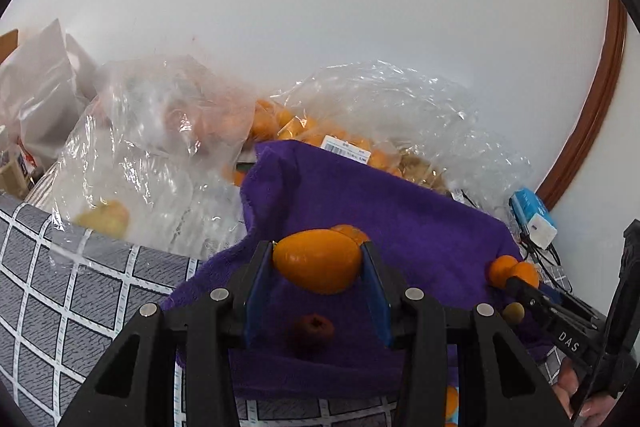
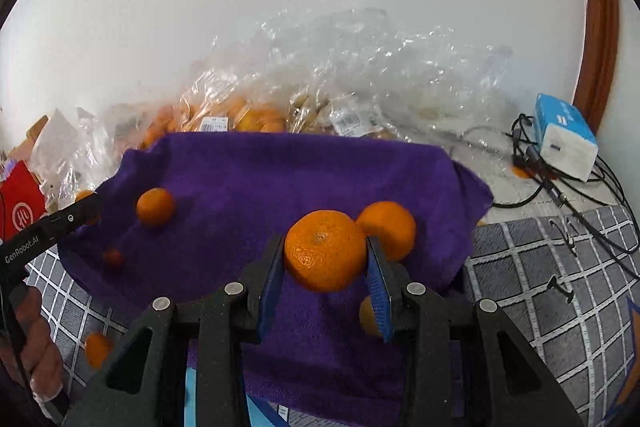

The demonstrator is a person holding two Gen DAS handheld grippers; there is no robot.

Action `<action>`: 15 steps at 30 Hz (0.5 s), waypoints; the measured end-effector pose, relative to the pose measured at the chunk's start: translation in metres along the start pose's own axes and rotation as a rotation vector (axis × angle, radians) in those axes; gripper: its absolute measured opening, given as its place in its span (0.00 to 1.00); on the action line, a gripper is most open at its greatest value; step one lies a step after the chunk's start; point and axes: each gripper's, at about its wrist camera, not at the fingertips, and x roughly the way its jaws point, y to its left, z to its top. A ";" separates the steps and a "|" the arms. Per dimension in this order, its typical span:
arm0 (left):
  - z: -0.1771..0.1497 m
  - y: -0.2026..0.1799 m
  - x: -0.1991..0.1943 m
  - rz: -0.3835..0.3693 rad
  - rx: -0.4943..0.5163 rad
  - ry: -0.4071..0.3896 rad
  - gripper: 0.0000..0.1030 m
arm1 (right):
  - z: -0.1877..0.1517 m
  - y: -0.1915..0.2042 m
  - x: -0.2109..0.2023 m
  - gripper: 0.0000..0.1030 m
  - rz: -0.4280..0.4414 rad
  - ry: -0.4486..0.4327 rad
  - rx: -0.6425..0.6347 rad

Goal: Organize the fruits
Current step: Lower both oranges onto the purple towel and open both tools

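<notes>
— Mandarins, one in each gripper, as far as I can see. The left gripper (image 1: pixel 318 261) has its blue pads pinched on a smooth orange fruit (image 1: pixel 317 261), held up over the purple towel (image 1: pixel 360 195).

— And the other?

— The right gripper (image 2: pixel 326 251) is clamped on a dimpled mandarin (image 2: pixel 325 250), stem end facing back toward the camera, also above the towel. Just beyond its right finger sits another mandarin (image 2: pixel 388 229) on the cloth, and a smaller one (image 2: pixel 155 206) lies further out to the left.

— Anything under the left one?

— Below its jaws, near the base, there's a small dark reddish fruit (image 1: pixel 313 331) on the towel; I can't tell what kind. A second orange fruit (image 1: pixel 351 231) peeks out right behind the held one.

— Where's the rest of the fruit?

— Ahead of both grippers, past the far edge of the towel, in crumpled clear plastic bags (image 2: pixel 320 79) against the white wall (image 1: pixel 320 7). To the right of the right gripper lies a blue-and-white box (image 2: pixel 564 141) among black cables (image 2: pixel 580 203), on a grey checked cloth (image 2: pixel 560 267).
</notes>
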 end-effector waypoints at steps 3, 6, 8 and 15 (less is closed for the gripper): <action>-0.001 0.003 0.005 -0.001 -0.009 -0.001 0.40 | -0.002 0.005 0.003 0.38 -0.008 -0.005 -0.022; -0.003 0.002 0.006 -0.002 -0.012 -0.006 0.40 | -0.005 0.007 0.009 0.38 -0.002 0.006 -0.022; -0.003 0.000 0.005 0.003 -0.009 -0.018 0.40 | -0.007 0.009 0.014 0.38 -0.003 0.027 -0.028; -0.006 -0.005 0.010 0.019 0.026 -0.010 0.40 | -0.014 0.015 0.021 0.38 -0.015 0.056 -0.052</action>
